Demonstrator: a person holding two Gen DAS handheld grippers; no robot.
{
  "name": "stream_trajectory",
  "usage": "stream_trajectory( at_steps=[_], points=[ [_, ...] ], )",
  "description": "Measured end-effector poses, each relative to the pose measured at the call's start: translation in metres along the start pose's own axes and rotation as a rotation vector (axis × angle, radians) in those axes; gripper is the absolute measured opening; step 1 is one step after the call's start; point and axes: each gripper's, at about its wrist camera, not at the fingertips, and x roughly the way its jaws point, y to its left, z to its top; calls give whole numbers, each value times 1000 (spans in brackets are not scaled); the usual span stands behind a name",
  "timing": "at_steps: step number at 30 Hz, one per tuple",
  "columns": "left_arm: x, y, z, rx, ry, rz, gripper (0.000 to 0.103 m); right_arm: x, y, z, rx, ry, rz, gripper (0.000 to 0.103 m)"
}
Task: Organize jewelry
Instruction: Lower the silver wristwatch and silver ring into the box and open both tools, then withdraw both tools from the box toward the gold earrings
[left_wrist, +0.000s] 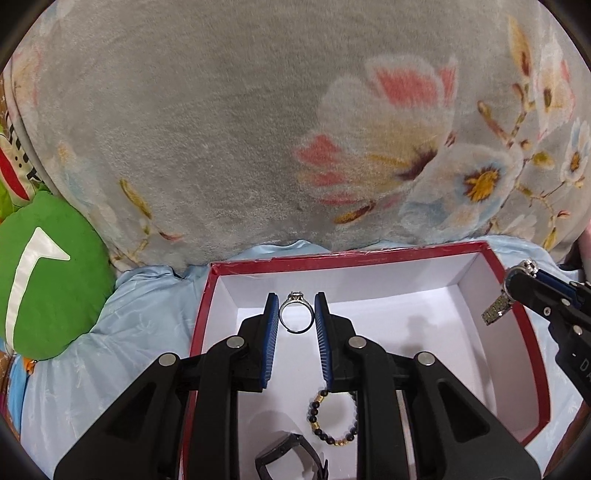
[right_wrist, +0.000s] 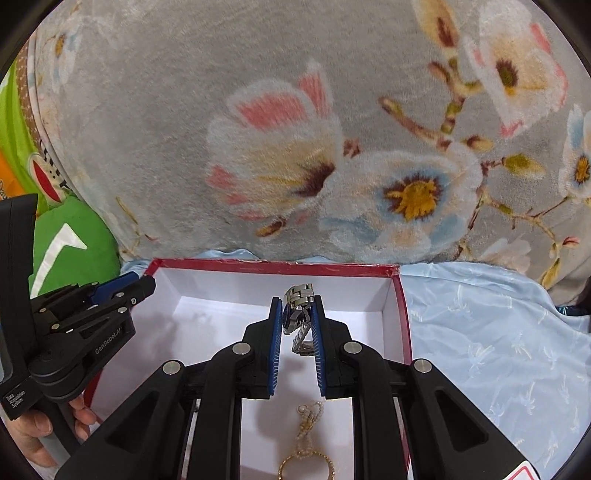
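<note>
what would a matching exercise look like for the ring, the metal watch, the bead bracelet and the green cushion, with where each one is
Things:
1. ring
2. metal watch
3. bead bracelet
4. green cushion

Places:
A. lying on the white floor of the red box
B. outside the box, beside the floral blanket
C. between the fingers of the left gripper
D. between the fingers of the right gripper

Pairs: 1-C, 2-D, 3-A, 4-B
</note>
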Motion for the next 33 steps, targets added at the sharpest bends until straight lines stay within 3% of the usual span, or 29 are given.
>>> stream_trajectory(
  at_steps=[2, 3, 5, 6, 7, 9, 11, 24, 33],
  points=[
    [8, 0, 0, -8, 13, 7, 20, 5, 0, -2, -4, -5, -14, 17],
    [12, 1, -1, -17, 18, 8, 20, 7, 0, -2, -8, -14, -19, 23],
    [18, 3, -2, -28, 32, 17, 35, 7, 0, -3, -12, -24, -27, 37],
    [19, 4, -3, -35, 32, 26, 52, 7, -1, -3, -10, -32, -31, 42],
    [18, 5, -4, -38, 23, 36, 62, 5, -2, -3, -8, -40, -34, 44],
    [15, 5, -6, -33, -1, 38, 64, 1, -2, -5, -7, -47, -34, 46],
    [13, 8, -5, -40, 2, 44, 76, -4, -4, -7, 0, -57, -34, 49],
    [-53, 35, -17, -94, -15, 15, 78, -66, 7, -39, -4, -78, 4, 56],
    [-121, 73, -80, -96, 22, 20, 78, -138, 3, -95, -4, -55, -22, 59]
  ],
)
